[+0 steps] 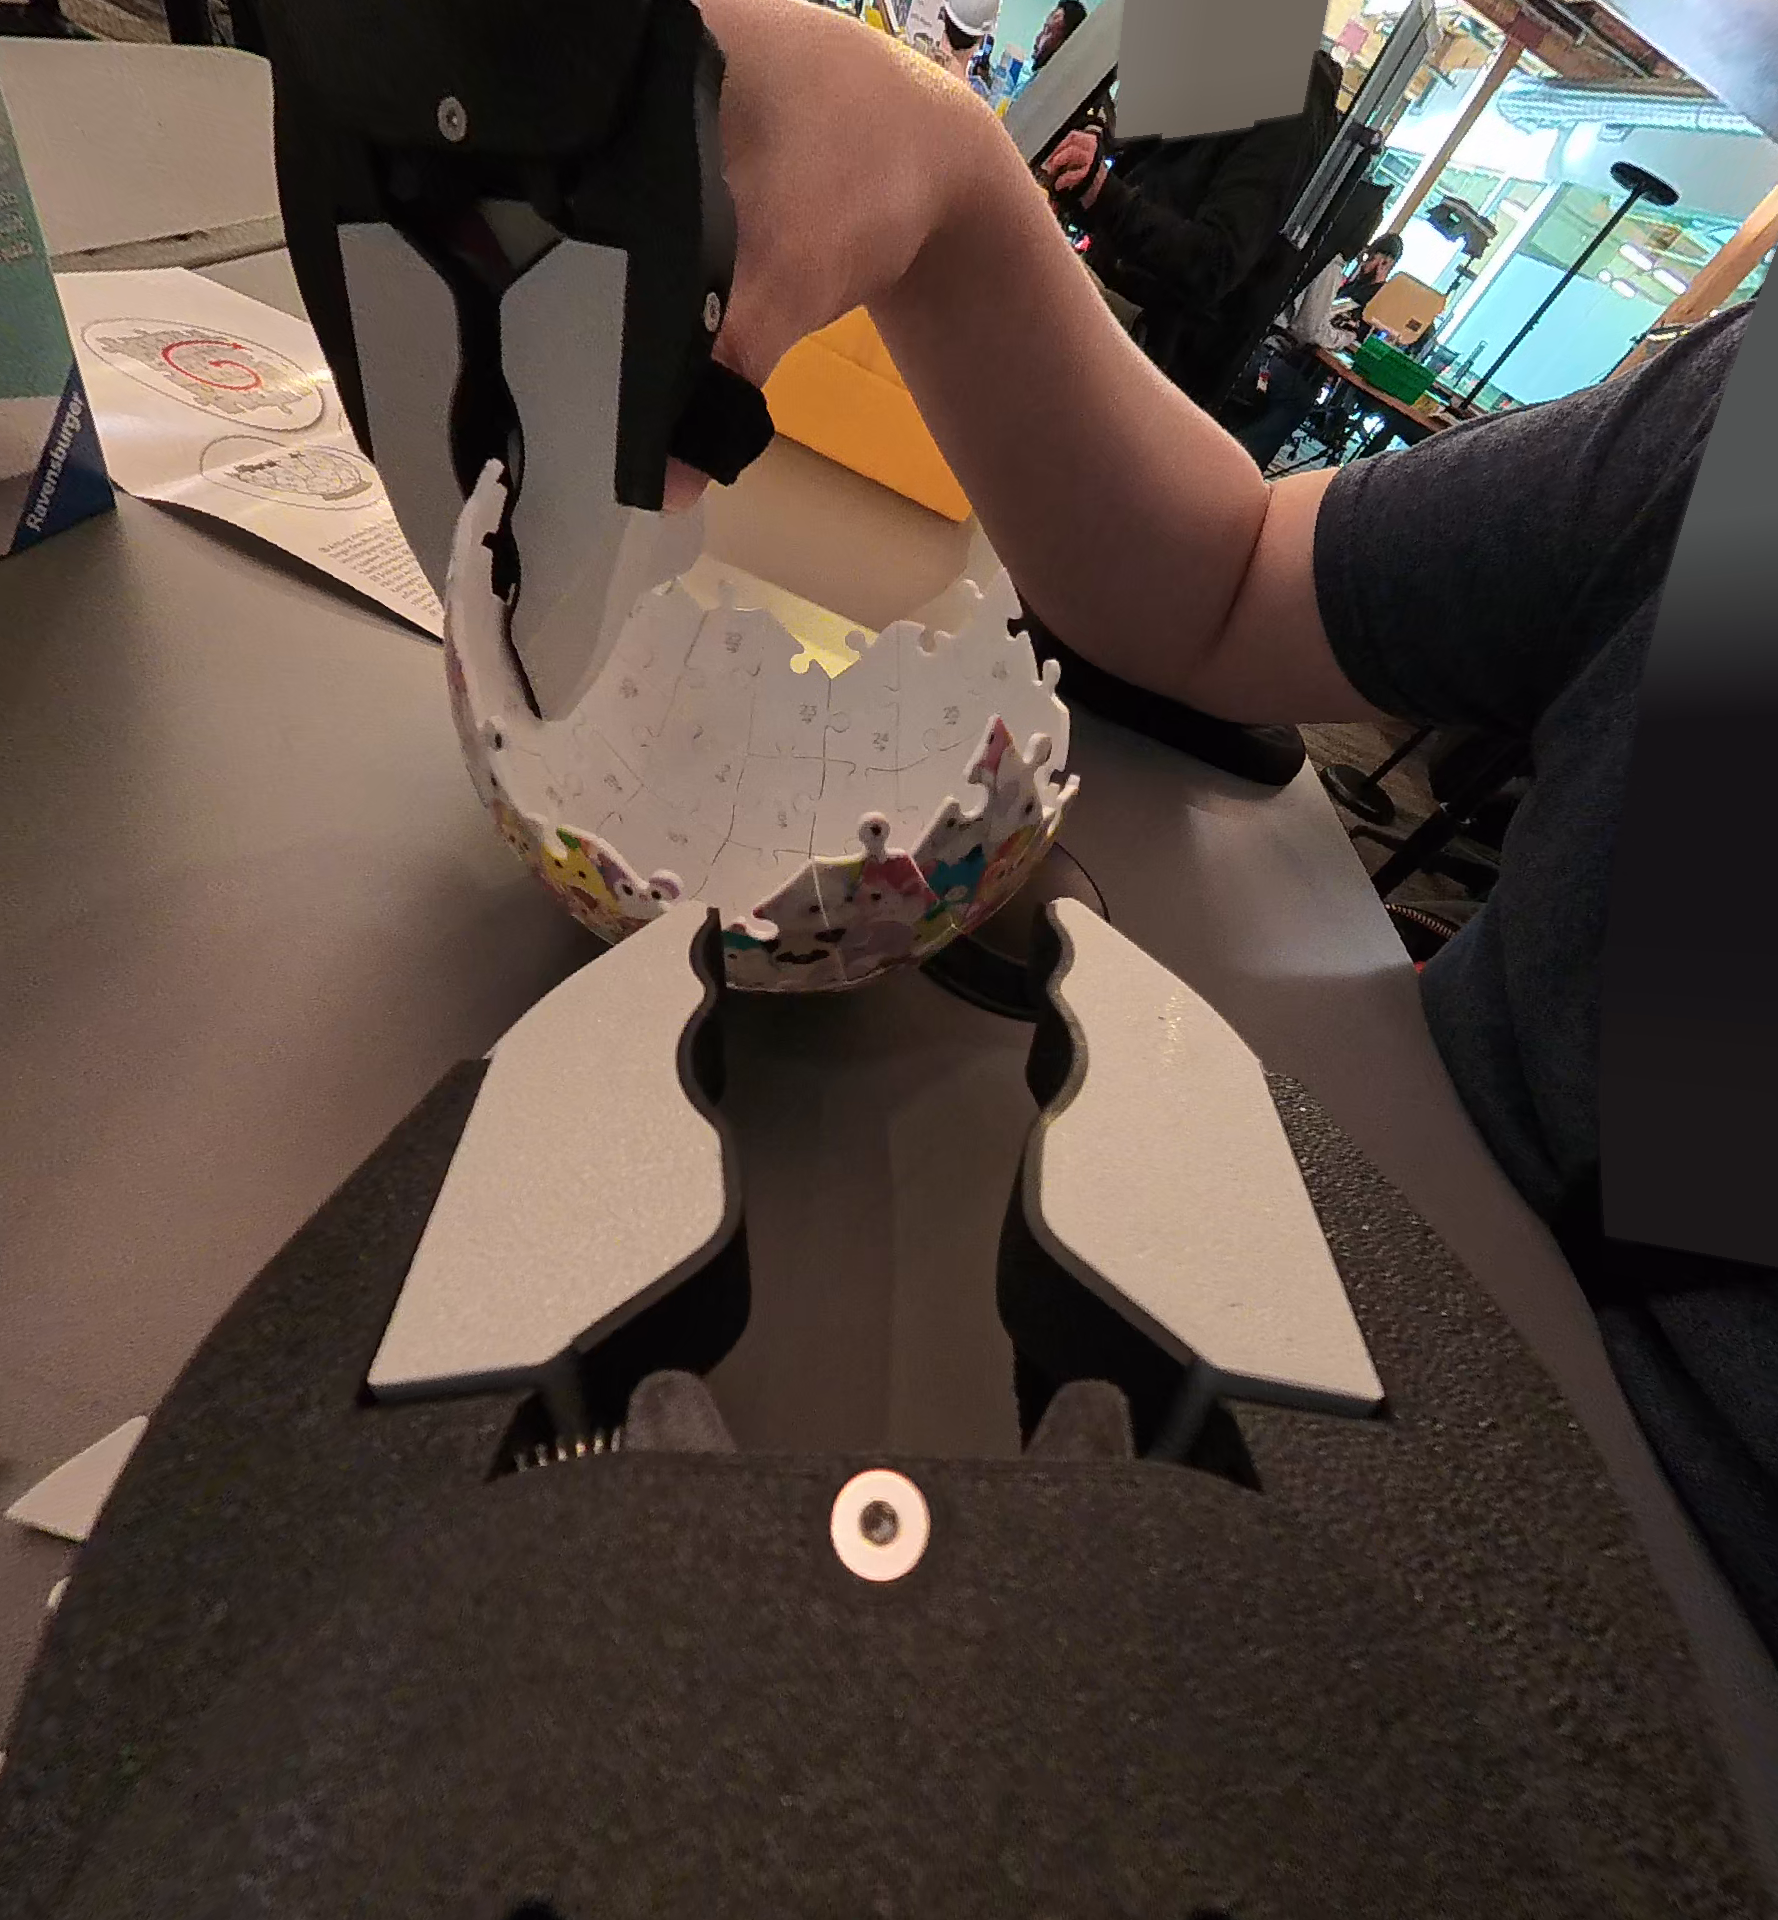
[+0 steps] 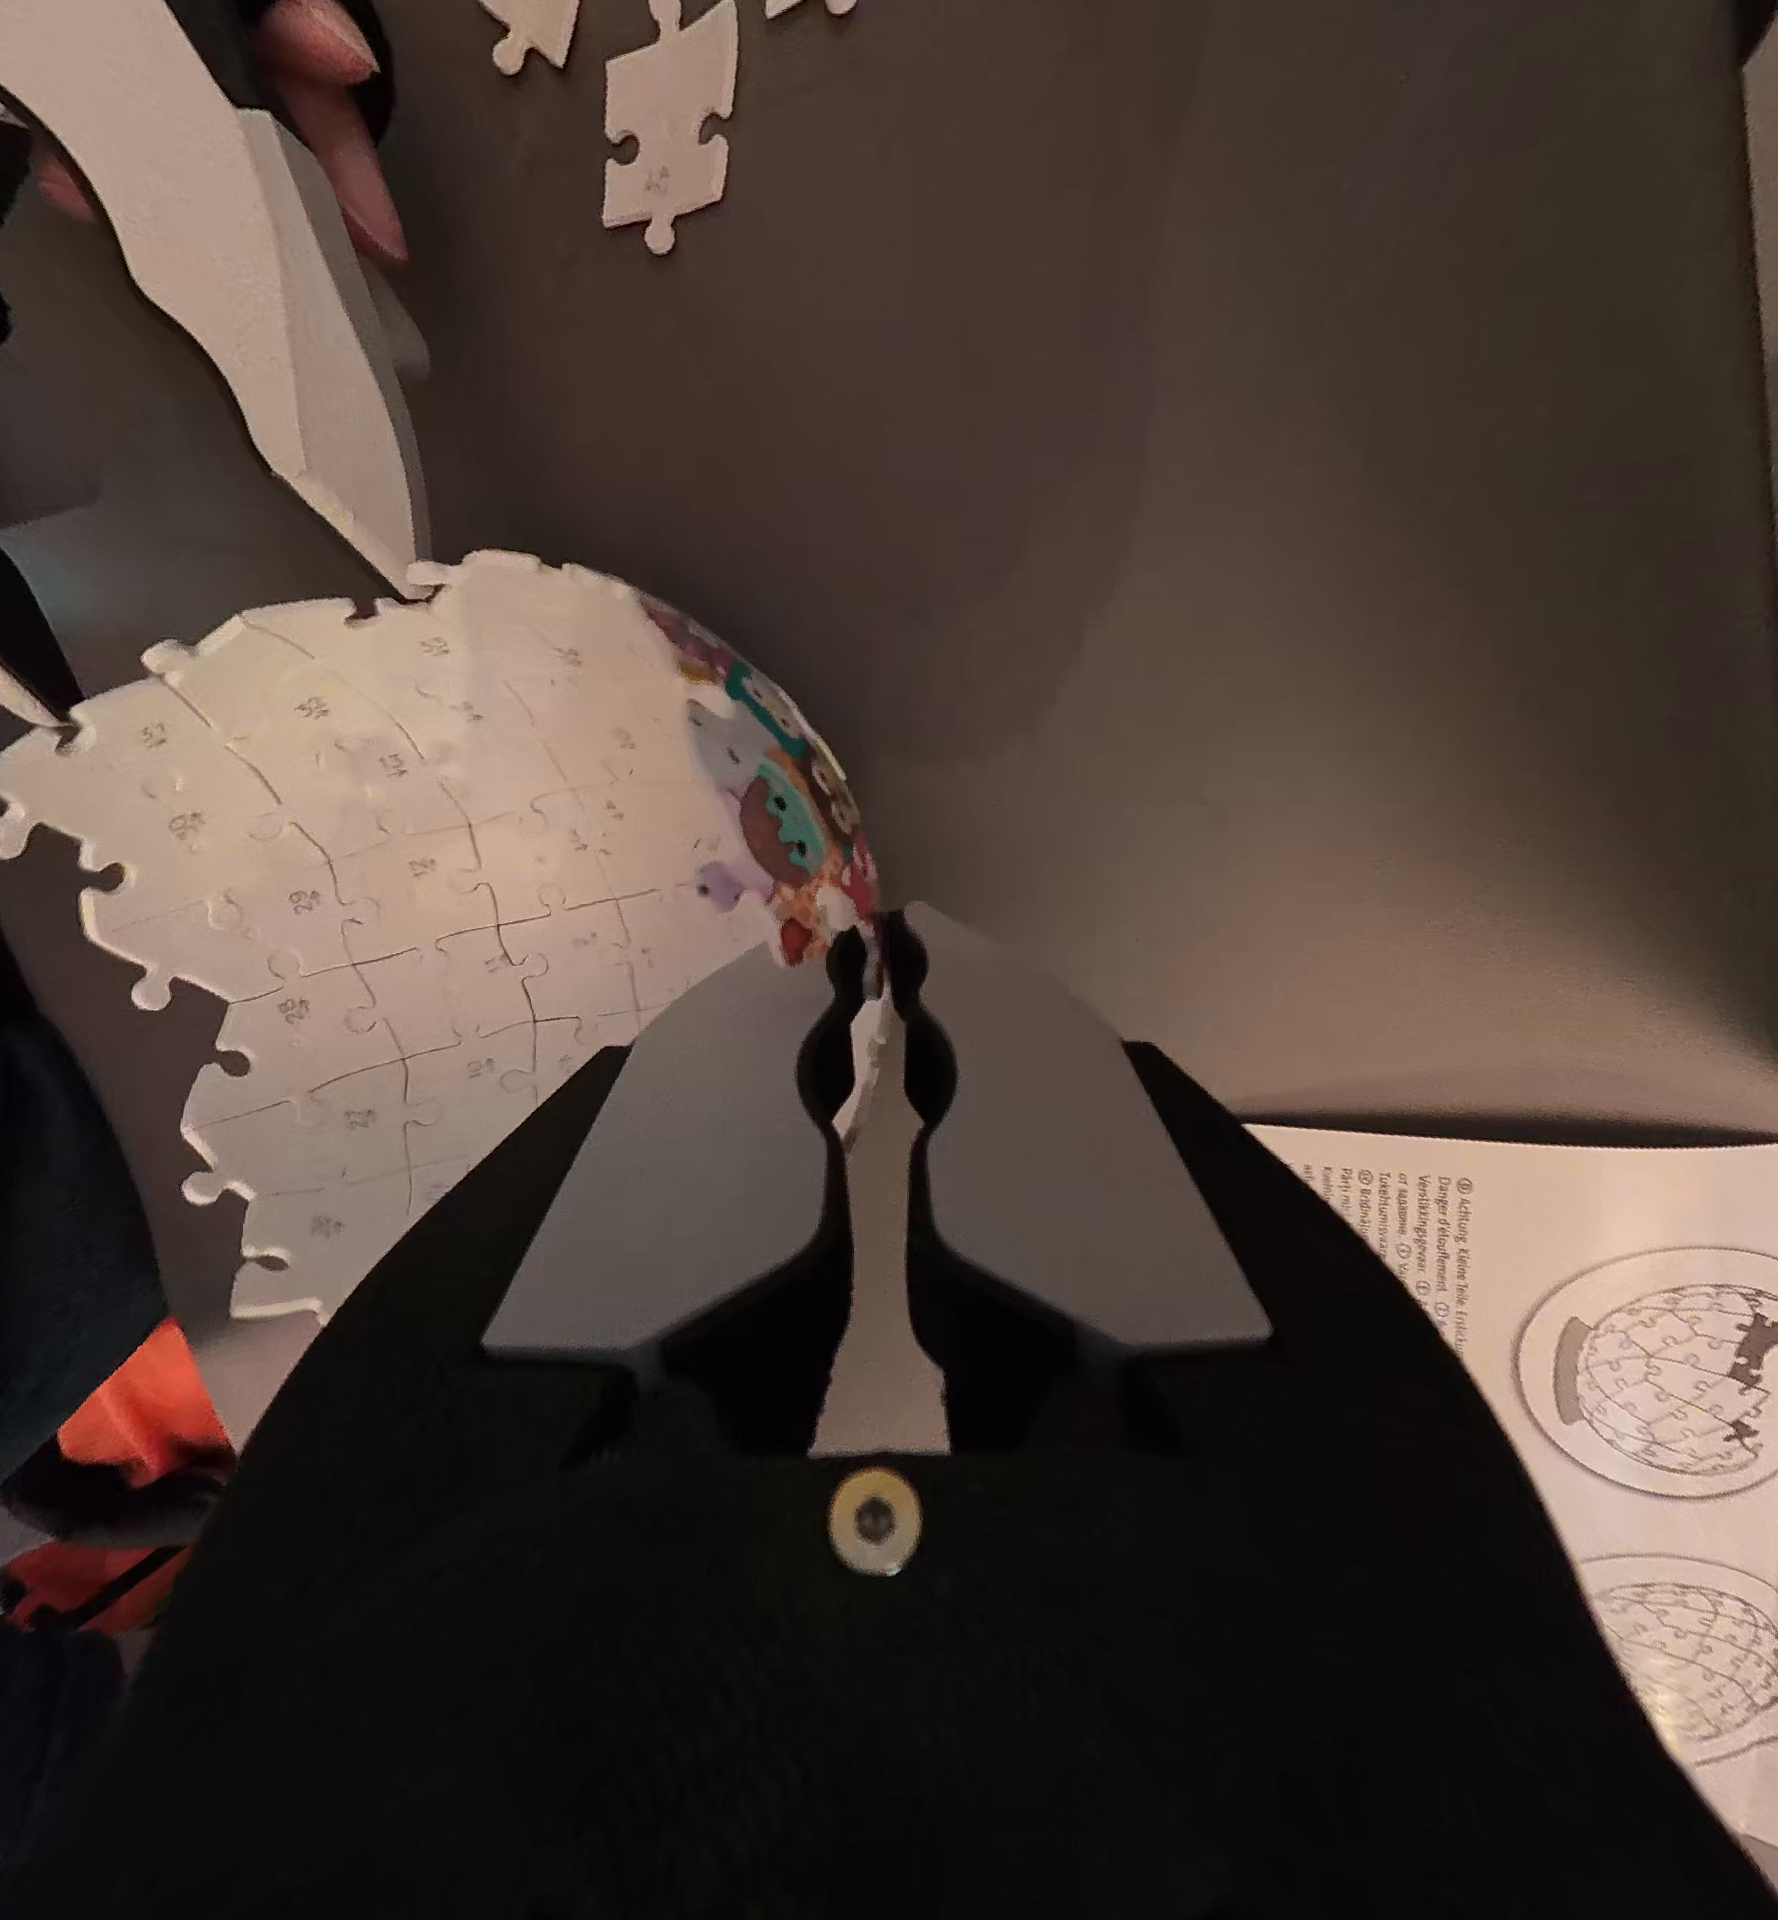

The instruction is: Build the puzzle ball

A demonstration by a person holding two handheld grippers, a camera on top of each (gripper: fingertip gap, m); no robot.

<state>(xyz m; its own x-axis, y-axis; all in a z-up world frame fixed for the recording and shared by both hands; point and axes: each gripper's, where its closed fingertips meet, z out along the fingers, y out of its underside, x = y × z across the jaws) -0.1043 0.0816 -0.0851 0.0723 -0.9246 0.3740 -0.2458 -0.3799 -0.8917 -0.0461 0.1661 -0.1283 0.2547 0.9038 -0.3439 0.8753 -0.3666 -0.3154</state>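
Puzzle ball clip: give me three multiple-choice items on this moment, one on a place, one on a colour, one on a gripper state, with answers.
1. Where does the instruction sheet lie in the right wrist view?
A. inside the ball
B. on the grey table, right of the gripper
C. under the loose pieces

2. What colour is the inner face of the half-built puzzle ball?
A. white
B. black
C. yellow

3. How does the right gripper stand?
A. wide open, away from the ball
B. out of view
C. shut on the ball's rim

Answers:
1 B, the sheet lies flat at lower right on the table.
2 A, the numbered inner faces are white; only the outside is printed in colours.
3 C, a white rim edge shows between its nearly closed fingers; the left gripper is open.
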